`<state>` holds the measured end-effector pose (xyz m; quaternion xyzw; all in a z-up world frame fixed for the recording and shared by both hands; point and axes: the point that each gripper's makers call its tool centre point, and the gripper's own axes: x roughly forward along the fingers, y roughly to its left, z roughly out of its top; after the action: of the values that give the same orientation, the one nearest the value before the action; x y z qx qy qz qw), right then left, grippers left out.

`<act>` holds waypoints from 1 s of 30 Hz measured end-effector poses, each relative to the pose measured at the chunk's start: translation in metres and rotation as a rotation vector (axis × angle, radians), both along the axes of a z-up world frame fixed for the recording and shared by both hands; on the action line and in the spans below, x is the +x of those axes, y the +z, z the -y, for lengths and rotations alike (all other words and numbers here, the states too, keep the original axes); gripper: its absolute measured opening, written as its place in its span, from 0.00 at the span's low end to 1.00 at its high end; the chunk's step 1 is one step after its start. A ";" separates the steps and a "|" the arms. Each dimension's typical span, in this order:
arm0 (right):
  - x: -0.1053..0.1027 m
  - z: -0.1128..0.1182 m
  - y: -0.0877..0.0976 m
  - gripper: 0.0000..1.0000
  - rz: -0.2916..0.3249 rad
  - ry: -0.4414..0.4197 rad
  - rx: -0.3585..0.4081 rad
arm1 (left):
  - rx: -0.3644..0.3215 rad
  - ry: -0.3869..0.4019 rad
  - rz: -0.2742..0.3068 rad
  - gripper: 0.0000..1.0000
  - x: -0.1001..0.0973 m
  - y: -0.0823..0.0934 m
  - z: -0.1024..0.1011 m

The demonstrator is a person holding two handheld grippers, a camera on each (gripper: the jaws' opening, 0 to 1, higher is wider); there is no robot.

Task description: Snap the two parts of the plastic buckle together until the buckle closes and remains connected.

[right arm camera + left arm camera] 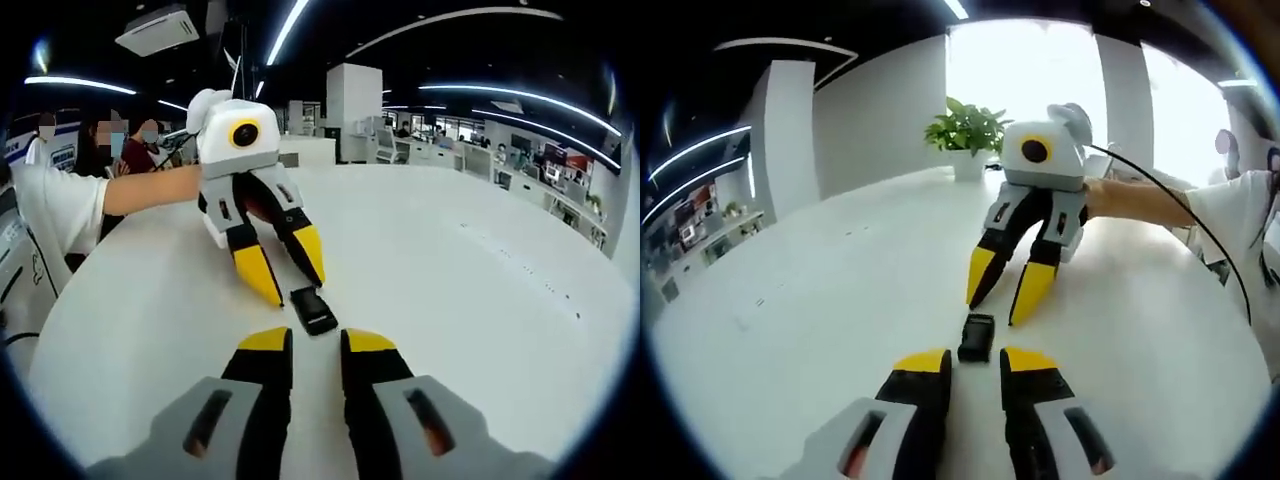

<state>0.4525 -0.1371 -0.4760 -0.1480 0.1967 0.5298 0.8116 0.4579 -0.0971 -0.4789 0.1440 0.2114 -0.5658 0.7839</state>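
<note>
the setting is presenting as an open-plan office. a large white table (480, 260) is occupying the foreground. long linear light strips (500, 95) are running across a dark ceiling, and a ceiling-mounted air unit (158, 28) is hanging above. rows of desks with chairs (480, 160) are extending into the background, where people (110, 140) are sitting. a potted plant (965, 135) is standing at the table's far edge before bright windows (1025, 65), and shelving (700, 225) is lining a side wall.

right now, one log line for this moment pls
buckle: on table, ungripped | left tongs: open, near it | right tongs: open, opposite side | state: looks joined, unsure
</note>
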 end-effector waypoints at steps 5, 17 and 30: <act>-0.006 0.007 0.001 0.18 0.002 -0.009 0.002 | -0.004 0.044 0.010 0.18 0.004 0.000 -0.005; -0.025 0.029 0.014 0.17 0.016 -0.042 0.046 | -0.025 0.071 0.025 0.18 -0.006 0.008 -0.005; -0.074 0.046 0.066 0.29 0.093 -0.103 0.204 | -0.139 0.172 0.036 0.23 -0.068 0.061 -0.048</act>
<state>0.3786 -0.1835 -0.4102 -0.0786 0.1113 0.4975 0.8567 0.3899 -0.0486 -0.4180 0.0808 0.1692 -0.5069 0.8414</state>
